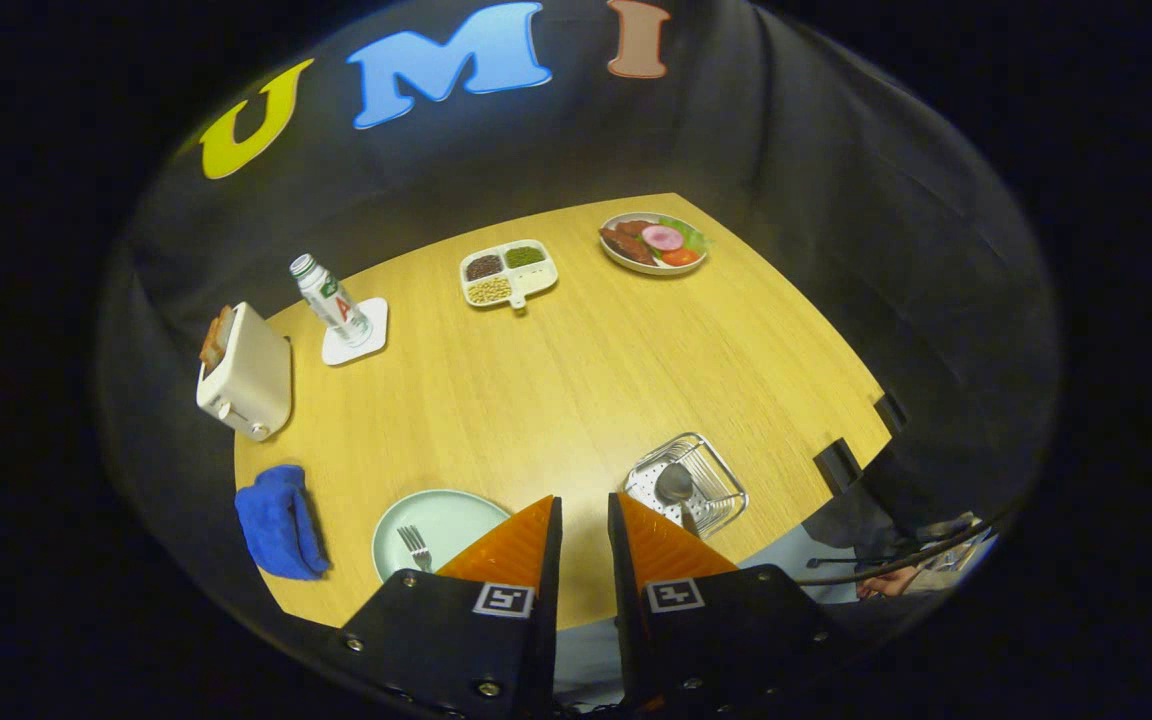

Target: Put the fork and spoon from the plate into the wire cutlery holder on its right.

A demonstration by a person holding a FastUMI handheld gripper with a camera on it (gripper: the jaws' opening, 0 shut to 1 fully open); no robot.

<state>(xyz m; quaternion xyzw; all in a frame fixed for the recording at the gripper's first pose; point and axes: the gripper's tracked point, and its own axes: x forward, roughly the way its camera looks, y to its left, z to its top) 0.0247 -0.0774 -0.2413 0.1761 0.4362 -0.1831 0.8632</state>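
A pale green plate (456, 515) lies on the wooden table just beyond my left finger, with a fork (415, 546) resting on it. To its right, past my right finger, stands the wire cutlery holder (711, 470) with the spoon (675, 484) lying inside it, bowl up. My gripper (584, 497) hovers high above the table's near edge, between plate and holder. Its fingers stand a narrow gap apart, with nothing between them.
A blue cloth (278, 520) lies left of the plate. Farther back are a white toaster (248, 375), a bottle (332, 302) on a white coaster, a divided snack tray (508, 272) and a plate of food (654, 243). A person's hand (881, 583) shows beside the table's right edge.
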